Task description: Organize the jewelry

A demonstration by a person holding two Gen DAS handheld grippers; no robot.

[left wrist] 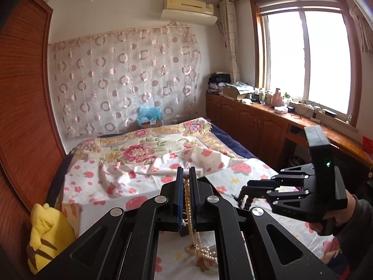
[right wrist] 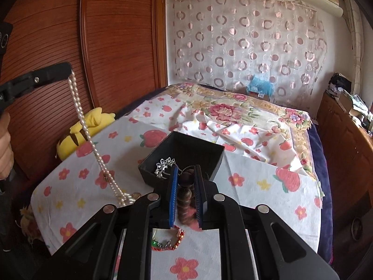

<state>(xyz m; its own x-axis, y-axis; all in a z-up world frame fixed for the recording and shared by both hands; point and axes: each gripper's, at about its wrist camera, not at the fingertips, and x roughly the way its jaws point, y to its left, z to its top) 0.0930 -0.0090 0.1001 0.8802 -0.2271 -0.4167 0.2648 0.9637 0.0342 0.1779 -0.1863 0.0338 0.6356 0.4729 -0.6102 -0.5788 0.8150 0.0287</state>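
Observation:
My left gripper [left wrist: 186, 175] is shut on a pearl necklace [left wrist: 187, 200]; the strand hangs down to the floral cloth, as the right wrist view shows [right wrist: 93, 144], with the gripper [right wrist: 70, 70] at upper left. My right gripper [right wrist: 186, 172] is shut on a brown wooden bead bracelet [right wrist: 185, 198], held just in front of an open black box [right wrist: 186, 149]. A silver jewelled piece [right wrist: 164, 164] lies inside the box. A red and green bracelet [right wrist: 167, 241] lies on the cloth under my right gripper. In the left wrist view the right gripper [left wrist: 242, 196] holds dark beads [left wrist: 247, 199].
The floral cloth [right wrist: 256, 177] covers a bed. A yellow plush toy [right wrist: 81, 133] sits at the bed's left edge by a wooden wardrobe [right wrist: 105, 46]. Wooden cabinets [left wrist: 256, 126] with clutter run under the window on the right.

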